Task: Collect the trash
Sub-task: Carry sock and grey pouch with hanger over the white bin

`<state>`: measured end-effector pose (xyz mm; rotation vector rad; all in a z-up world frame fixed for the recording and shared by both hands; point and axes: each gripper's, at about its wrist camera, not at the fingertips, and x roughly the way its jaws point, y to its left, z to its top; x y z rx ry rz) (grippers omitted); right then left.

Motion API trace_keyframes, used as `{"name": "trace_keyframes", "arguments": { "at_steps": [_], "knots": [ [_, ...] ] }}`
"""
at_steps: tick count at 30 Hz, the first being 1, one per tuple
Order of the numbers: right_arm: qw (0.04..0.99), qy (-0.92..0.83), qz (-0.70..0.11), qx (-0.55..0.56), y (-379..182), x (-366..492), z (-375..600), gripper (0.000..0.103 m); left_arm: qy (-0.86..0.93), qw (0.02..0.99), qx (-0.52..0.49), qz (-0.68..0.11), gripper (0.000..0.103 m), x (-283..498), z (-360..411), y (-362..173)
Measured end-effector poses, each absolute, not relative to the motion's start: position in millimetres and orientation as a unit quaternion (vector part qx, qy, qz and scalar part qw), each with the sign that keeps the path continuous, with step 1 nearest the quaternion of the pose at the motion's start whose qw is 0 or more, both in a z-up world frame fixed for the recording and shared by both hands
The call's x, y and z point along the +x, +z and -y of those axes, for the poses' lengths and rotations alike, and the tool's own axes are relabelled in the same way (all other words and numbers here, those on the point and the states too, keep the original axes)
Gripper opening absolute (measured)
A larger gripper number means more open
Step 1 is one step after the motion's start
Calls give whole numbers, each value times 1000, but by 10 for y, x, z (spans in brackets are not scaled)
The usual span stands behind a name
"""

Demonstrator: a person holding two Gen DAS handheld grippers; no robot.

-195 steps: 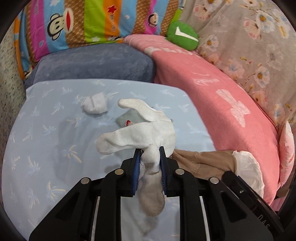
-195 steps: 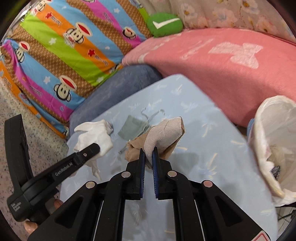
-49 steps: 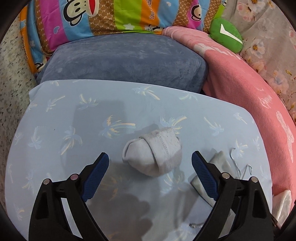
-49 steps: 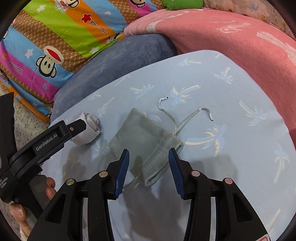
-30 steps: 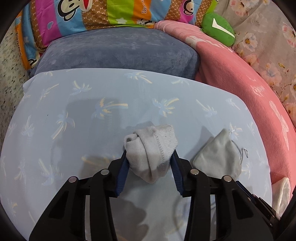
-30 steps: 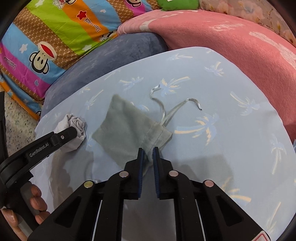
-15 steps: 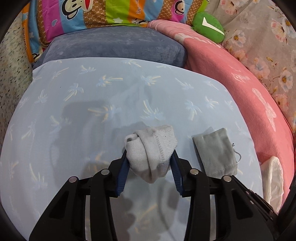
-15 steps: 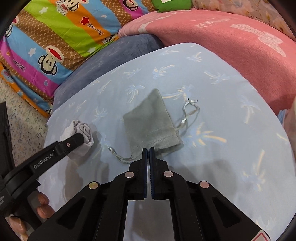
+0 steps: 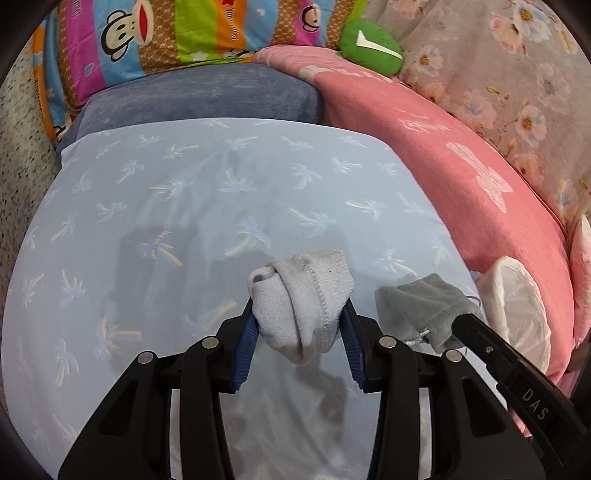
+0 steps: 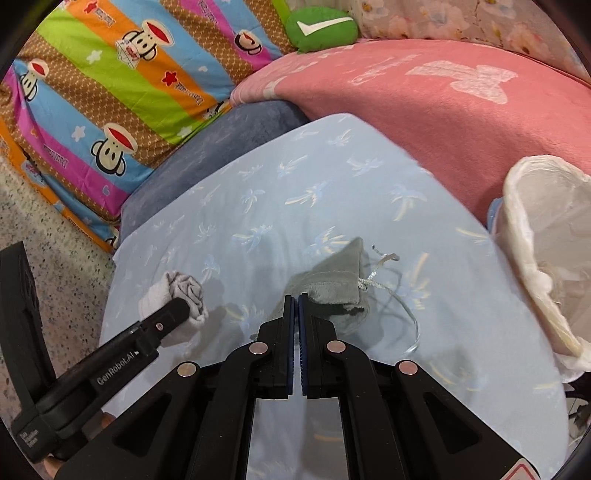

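My left gripper [image 9: 297, 325] is shut on a rolled grey-white sock [image 9: 303, 295] and holds it above the light blue palm-print sheet [image 9: 184, 206]. The sock also shows in the right wrist view [image 10: 181, 295]. My right gripper [image 10: 295, 299] is shut on the edge of a grey drawstring pouch [image 10: 332, 284], lifted off the sheet with its silver cord [image 10: 384, 288] dangling. The pouch also shows in the left wrist view [image 9: 424, 306]. A white-lined trash bin [image 10: 543, 258] stands at the right edge of the sheet; in the left wrist view the bin [image 9: 517, 302] is right of the pouch.
A pink blanket [image 10: 424, 99] lies behind and right of the sheet. A blue-grey cushion [image 9: 199, 96], a striped monkey-print pillow [image 10: 110, 81] and a green plush [image 10: 321, 27] sit at the back. Speckled floor [image 10: 55, 229] is on the left.
Both grippers have lifted and drawn back with their loads. The pouch now hangs off the sheet, closer to the bin, and more of the bin has come into view.
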<state>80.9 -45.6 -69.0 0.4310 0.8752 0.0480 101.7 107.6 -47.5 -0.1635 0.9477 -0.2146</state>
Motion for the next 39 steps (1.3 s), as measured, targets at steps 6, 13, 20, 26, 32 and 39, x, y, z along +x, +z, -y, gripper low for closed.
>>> {"name": "trace_keyframes", "arguments": {
  "at_steps": [6, 13, 20, 26, 32, 39],
  "knots": [
    [894, 14, -388, 223, -442, 519, 759, 2, -130, 887, -60, -440, 41, 828, -761, -304],
    [906, -8, -353, 235, -211, 231, 1197, 2, -167, 890, -29, -423, 41, 642, -331, -149],
    [912, -37, -325, 250, -86, -10, 1674, 2, -197, 890, 0, -412, 41, 559, 98, -38],
    [912, -63, -307, 265, -37, -134, 2036, 2, -223, 886, 25, -405, 41, 513, 487, 17],
    [911, -89, -292, 277, -13, -286, 2422, 2, -250, 880, 51, -401, 41, 476, 849, 40],
    [908, -112, -280, 291, -29, -409, 2777, 2, -282, 870, 83, -395, 41, 429, 1227, 59]
  ]
}}
